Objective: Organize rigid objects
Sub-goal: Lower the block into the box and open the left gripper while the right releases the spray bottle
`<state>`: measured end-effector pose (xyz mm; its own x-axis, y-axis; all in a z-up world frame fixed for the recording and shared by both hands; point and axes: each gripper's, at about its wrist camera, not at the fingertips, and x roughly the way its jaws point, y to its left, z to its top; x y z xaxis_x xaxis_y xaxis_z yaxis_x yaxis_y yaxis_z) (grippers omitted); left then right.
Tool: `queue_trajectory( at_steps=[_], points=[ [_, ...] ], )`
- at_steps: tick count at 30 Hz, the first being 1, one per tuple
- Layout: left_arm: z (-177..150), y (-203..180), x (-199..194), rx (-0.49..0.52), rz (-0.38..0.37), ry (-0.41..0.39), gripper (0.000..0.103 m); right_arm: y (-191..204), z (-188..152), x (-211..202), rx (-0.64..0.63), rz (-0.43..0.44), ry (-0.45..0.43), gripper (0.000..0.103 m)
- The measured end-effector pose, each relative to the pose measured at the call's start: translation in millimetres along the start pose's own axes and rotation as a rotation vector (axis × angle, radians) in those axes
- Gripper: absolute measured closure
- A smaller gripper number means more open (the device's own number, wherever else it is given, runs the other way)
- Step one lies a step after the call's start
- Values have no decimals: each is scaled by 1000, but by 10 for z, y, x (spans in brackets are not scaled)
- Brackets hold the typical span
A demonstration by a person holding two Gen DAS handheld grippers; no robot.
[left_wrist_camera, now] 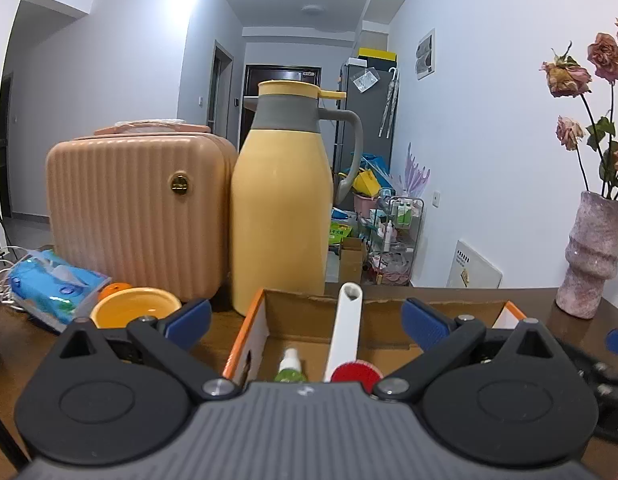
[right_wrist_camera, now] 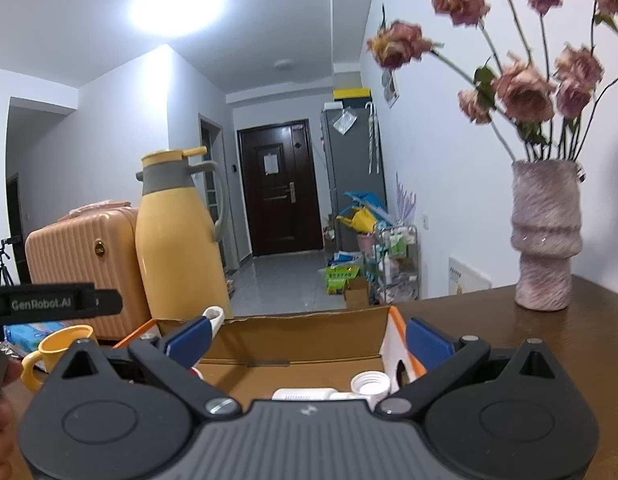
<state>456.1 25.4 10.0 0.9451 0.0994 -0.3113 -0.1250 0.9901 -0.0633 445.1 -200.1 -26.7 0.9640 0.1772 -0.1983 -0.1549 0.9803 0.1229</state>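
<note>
Two tools, both spread wide and holding nothing, both hovering at the near edge of the box.

Left wrist view: left tool (left_wrist_camera: 307, 318) has its blue pads well apart with nothing between them. Box (left_wrist_camera: 253, 330) sits dead ahead and below, open top, its long side running across the view. Inside: white handle (left_wrist_camera: 345, 332) leaning upright, long axis pointing away from the tool, top end resting near the far wall; green bottle (left_wrist_camera: 289, 366) just left of it; red cap (left_wrist_camera: 355, 372) at its foot. All three lie between the pads' line of travel but lower down. Yellow cup (left_wrist_camera: 135, 308) stands outside the box, left of the left pad, on the worktop (left_wrist_camera: 13, 336). Flask (left_wrist_camera: 281, 208) and case (left_wrist_camera: 137, 212) stand behind, touching or nearly so. Tissue pack (left_wrist_camera: 57, 284) far left.

Right wrist view: right tool (right_wrist_camera: 307, 342) likewise fully spread and empty. Box (right_wrist_camera: 305, 336) again straight ahead; white cap (right_wrist_camera: 369, 384) and a white flat item (right_wrist_camera: 305, 394) lie low inside, right of centre, partly hidden by the tool body. Cup (right_wrist_camera: 55, 350) is off to the left, beyond the left pad. Vase (right_wrist_camera: 545, 236) stands well apart on the right.

Judgement: the cup is the loose item nearest the box, and the left tool is the nearer one; it needs to swing left and drop to the rim.
</note>
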Motion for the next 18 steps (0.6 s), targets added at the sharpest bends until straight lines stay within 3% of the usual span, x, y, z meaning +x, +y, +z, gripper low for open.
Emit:
queue_trajectory(
  at_steps=[9,18],
  points=[
    [-179,171,-437,13,11,15,0,81,-50,-571,-28,5,-23,0],
    [-440,289,-1125,33,0,24,0,153,-212,-1316,-51,19,-10,0]
  ],
)
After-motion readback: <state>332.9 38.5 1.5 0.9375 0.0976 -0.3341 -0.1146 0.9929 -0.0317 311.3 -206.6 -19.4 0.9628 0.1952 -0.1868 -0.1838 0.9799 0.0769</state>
